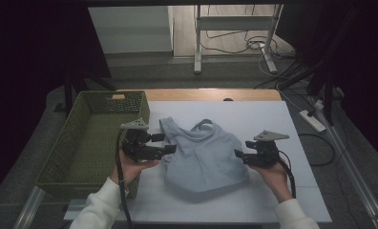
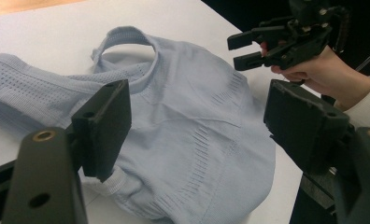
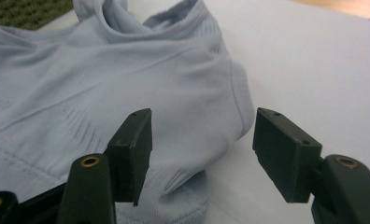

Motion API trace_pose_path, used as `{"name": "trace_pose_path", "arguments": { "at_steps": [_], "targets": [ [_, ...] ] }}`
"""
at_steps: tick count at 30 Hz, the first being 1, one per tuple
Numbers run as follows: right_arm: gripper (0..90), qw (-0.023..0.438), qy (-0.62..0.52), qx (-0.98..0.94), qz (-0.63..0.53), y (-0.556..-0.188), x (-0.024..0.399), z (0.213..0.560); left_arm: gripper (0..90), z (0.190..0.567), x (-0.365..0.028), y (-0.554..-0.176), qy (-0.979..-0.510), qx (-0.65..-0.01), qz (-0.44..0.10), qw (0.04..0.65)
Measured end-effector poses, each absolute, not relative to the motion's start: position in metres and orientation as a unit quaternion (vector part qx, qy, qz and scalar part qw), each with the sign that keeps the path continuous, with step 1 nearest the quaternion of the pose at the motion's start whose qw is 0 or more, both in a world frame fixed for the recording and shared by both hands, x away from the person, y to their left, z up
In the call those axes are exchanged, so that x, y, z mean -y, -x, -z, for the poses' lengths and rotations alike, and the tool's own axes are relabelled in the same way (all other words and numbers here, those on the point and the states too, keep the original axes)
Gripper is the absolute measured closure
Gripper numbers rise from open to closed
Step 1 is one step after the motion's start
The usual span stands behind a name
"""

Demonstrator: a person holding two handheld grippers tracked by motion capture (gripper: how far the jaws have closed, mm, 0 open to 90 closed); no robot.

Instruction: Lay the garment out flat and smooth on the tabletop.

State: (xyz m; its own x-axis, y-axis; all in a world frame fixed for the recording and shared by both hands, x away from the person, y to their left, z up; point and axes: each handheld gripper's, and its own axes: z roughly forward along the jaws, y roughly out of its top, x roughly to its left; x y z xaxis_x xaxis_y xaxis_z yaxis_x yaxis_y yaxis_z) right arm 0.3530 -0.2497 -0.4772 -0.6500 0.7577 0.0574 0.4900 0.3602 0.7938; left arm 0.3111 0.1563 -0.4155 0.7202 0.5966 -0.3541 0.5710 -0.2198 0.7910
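From above, the light blue top (image 1: 204,155) lies on the white table (image 1: 273,124), between your left gripper (image 1: 169,143) and right gripper (image 1: 237,154). A green basket (image 1: 89,138) sits left. In both gripper views, each gripper's jaws are apart, holding nothing.

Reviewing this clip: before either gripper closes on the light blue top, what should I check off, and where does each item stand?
1. Left gripper open: ok.
2. Right gripper open: ok.
3. Light blue top lies wholly on the white table: ok.
4. Top spread flat: not ok, its straps are bunched.
5. Fabric edge between right gripper's jaws: ok in the right gripper view.
6. Green basket free to receive it: ok.
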Motion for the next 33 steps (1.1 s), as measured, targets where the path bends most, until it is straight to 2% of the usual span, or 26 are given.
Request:
{"name": "trace_pose_path", "arguments": {
  "at_steps": [18,23,31,33],
  "targets": [
    [35.5,0.132,-0.394,-0.827,-0.377,-0.361,0.242,0.502,24.5,0.413,-0.156,-0.31,-0.776,-0.367,-0.016,0.513],
    [41.6,0.128,-0.391,-0.833,-0.371,-0.364,0.239,0.508,24.4,0.414,-0.155,-0.31,-0.777,-0.367,-0.014,0.511],
    [45.1,0.119,-0.397,-0.835,-0.362,-0.365,0.239,0.513,24.7,0.414,-0.156,-0.309,-0.775,-0.37,-0.016,0.513],
    [48.8,0.117,-0.396,-0.836,-0.36,-0.365,0.238,0.514,24.7,0.414,-0.156,-0.309,-0.775,-0.369,-0.016,0.513]
  ]
}}
